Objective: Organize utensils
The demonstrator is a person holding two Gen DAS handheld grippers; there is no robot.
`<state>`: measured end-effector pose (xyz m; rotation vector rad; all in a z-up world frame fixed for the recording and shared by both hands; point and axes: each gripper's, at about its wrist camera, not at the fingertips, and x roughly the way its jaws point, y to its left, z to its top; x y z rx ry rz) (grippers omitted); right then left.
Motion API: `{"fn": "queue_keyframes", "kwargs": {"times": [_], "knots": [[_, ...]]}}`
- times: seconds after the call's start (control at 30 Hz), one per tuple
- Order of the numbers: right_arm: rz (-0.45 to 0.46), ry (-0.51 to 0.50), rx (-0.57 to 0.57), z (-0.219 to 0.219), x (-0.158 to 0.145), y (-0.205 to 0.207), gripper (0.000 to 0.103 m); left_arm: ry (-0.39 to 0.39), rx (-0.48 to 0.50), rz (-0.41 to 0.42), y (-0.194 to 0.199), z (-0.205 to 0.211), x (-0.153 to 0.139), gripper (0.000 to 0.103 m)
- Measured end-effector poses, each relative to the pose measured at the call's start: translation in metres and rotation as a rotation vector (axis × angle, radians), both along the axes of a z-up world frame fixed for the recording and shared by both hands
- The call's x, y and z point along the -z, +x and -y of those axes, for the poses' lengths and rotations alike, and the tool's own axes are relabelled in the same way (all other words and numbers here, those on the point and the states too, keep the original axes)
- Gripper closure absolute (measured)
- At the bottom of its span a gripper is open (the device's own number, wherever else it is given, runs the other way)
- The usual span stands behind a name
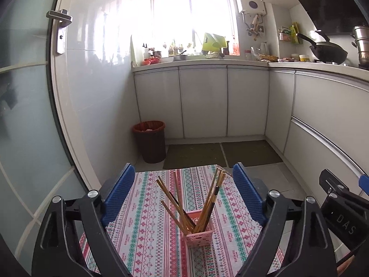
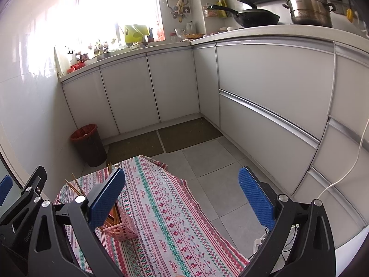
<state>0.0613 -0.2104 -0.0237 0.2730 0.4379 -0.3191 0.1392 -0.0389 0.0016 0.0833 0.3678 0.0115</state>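
A pink basket [image 1: 200, 233] holding upright chopsticks [image 1: 182, 203] stands on the patterned tabletop [image 1: 147, 230], toward its near left side. The left hand-held gripper [image 1: 184, 198] hovers over it with jaws wide apart, gripping nothing. The right hand-held gripper [image 2: 182, 198], just right of the basket, is also spread and empty.

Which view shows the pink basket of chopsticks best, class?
The left wrist view: the pink basket stands whole on the patterned cloth, framed by open jaws, the chopsticks fanning out. In the right wrist view the basket is half hidden behind a blue pad.
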Motion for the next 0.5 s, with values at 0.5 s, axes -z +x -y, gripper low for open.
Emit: {"fn": "queue_keyframes", "kwargs": {"times": [0.5], "knots": [[-0.008,0.004,0.000,0.0022,-0.0004,0.0021,0.007,-0.006,-0.009,0.000,-0.0033,-0.0002,-0.0033,0.007]]}}
